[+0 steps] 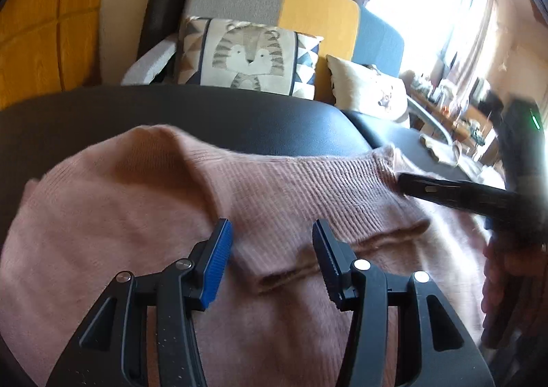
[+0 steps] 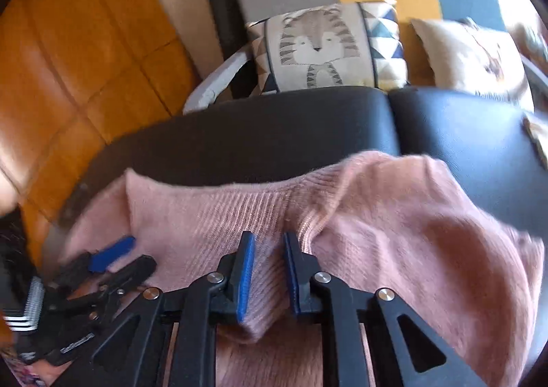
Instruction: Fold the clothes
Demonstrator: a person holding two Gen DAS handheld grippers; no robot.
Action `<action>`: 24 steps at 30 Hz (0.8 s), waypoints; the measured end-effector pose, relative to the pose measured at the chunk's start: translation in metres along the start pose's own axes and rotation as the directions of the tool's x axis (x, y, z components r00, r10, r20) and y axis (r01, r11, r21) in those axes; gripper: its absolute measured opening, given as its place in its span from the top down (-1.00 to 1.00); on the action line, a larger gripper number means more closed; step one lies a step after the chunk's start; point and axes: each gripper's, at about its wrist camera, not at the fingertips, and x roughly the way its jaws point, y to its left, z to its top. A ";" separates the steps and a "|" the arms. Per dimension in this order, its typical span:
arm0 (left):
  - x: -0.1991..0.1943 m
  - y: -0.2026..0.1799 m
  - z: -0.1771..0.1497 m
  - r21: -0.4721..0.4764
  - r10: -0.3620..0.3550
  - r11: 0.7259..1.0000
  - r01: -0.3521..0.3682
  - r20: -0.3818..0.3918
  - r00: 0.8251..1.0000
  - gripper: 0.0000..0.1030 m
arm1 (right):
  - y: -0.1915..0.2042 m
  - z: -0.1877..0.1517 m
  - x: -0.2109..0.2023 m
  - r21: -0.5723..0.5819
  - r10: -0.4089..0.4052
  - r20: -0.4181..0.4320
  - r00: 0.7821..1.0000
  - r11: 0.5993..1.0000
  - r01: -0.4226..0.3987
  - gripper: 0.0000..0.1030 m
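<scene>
pink sweater [image 1: 144, 202] lies spread on a black padded bench [image 1: 205, 116], ribbed hem band [image 1: 325, 174] along its far edge, one fold ridge across the middle.

left tongs [image 1: 272, 250] stand about half open above the knit, nothing between the pads, just short of the fold ridge. right tongs [image 2: 269, 270] are narrowly parted with a pinch of pink knit bunched between the pads; fabric fills the gap and puckers toward it, so i read it as gripped, though lightly.

handling, my read: fuzzy soft knit, light, no stiffness at all. it'll drape and sag from any single point, and stretch if dragged. brushed surface should give the ribbed pads decent friction, but a thin single-layer pinch can slip out.

where to grab: the ribbed band or a doubled fold edge, thicker and less stretchy than the body. take two points well apart along the same edge, one per tongs, so the panel lifts flat instead of roping up.

behind the bench: tiger cushion [image 1: 248, 56], not in play.
</scene>
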 end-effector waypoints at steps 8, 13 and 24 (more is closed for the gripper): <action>-0.049 0.077 -0.028 -0.076 0.228 0.972 -0.224 0.056 0.972 -0.02 | -0.021 -0.044 -0.062 0.007 -0.032 -0.027 0.999 0.999 0.032 0.52; -0.057 0.104 -0.048 -0.056 0.277 0.960 -0.275 0.013 0.961 -0.02 | -0.052 -0.069 -0.073 0.063 -0.046 -0.005 0.999 0.997 0.046 0.53; -0.072 0.097 -0.041 -0.033 0.221 0.975 -0.220 0.024 0.975 -0.03 | -0.043 -0.074 -0.121 -0.006 -0.047 0.032 0.998 0.999 0.047 0.51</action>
